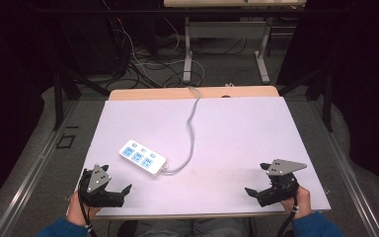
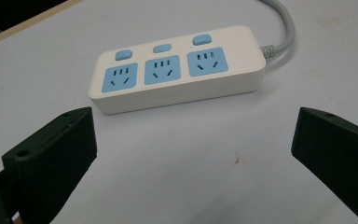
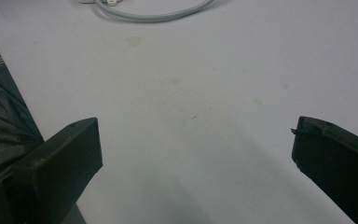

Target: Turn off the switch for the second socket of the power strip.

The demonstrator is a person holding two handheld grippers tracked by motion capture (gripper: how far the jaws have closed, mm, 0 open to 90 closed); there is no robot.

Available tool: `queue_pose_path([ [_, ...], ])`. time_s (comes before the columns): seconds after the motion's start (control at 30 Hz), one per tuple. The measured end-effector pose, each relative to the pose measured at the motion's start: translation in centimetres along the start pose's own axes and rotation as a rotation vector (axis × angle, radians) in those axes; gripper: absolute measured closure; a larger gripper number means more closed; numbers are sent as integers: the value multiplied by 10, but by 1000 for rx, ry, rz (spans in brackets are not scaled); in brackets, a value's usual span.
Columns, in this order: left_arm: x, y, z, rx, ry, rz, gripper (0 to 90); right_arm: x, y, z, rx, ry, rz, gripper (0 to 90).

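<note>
We see a desk (image 1: 237,128) with a pale lilac top. On its left half, toward the near edge, lies a white strip (image 1: 142,157) with three blue sockets and three blue switches, set at a slant. Its grey cord (image 1: 193,129) leaves the strip's right end and curves up to the far edge. Our left gripper (image 1: 114,181) sits at the near left corner, jaws spread wide with nothing between them; the strip lies just ahead of it, apart from the jaws. Our right gripper (image 1: 258,179) sits near the near right corner, well apart from the strip, jaws likewise wide and empty over the bare desk.
</note>
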State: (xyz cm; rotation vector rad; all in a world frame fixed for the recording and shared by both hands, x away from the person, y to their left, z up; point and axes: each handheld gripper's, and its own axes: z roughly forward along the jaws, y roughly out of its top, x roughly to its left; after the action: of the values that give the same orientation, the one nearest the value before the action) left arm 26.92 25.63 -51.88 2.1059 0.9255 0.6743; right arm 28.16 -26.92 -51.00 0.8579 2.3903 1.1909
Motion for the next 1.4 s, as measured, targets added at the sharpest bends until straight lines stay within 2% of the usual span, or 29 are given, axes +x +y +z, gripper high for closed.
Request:
queue_pose_path([
  [0.27,0,1,-1,-4,14,-6,2,0,0,1,-1,-3,-10,10],
  [0.3,0,1,-1,-2,15,-3,2,0,0,-1,18,1,0,10],
  [0.33,0,1,-1,0,7,-9,3,0,0,0,3,-4,3,11],
  [0.43,1,2,-2,4,22,-4,3,0,0,1,3,-2,2,11],
  [0.63,3,3,-2,5,27,-30,2,0,0,1,0,-5,-6,11],
  [0.7,4,5,-3,7,33,-14,3,0,0,1,1,-9,-3,12],
  [0.73,3,5,-3,8,26,-28,3,0,0,1,1,-7,-5,12],
  [0.8,4,6,-3,4,43,-14,3,0,0,1,1,-10,-6,12],
  [0.87,4,7,-3,15,27,-31,3,-1,0,1,6,0,-7,12],
  [0.9,5,8,-3,10,43,-19,3,0,0,0,8,-1,2,13],
  [0.97,4,9,-2,19,28,-33,3,0,0,1,7,-1,-2,13],
  [1.07,7,12,-2,17,44,-22,3,0,0,1,4,-11,1,13],
  [1.1,6,12,-2,10,41,-42,3,0,0,2,4,-9,-1,13],
  [1.13,8,14,-2,13,44,-29,3,0,0,2,5,-9,0,13],
  [1.2,9,16,-2,10,57,-29,3,0,0,2,6,-10,3,13],
  [1.23,9,17,-2,14,50,-42,2,0,0,1,5,-12,3,13],
  [1.27,11,18,-1,10,68,-27,3,0,0,1,5,-12,2,14],
  [1.3,10,19,-1,15,58,-46,3,0,0,1,5,-12,2,14],
  [1.4,13,21,1,8,67,-45,3,0,0,1,6,-12,3,14],
])
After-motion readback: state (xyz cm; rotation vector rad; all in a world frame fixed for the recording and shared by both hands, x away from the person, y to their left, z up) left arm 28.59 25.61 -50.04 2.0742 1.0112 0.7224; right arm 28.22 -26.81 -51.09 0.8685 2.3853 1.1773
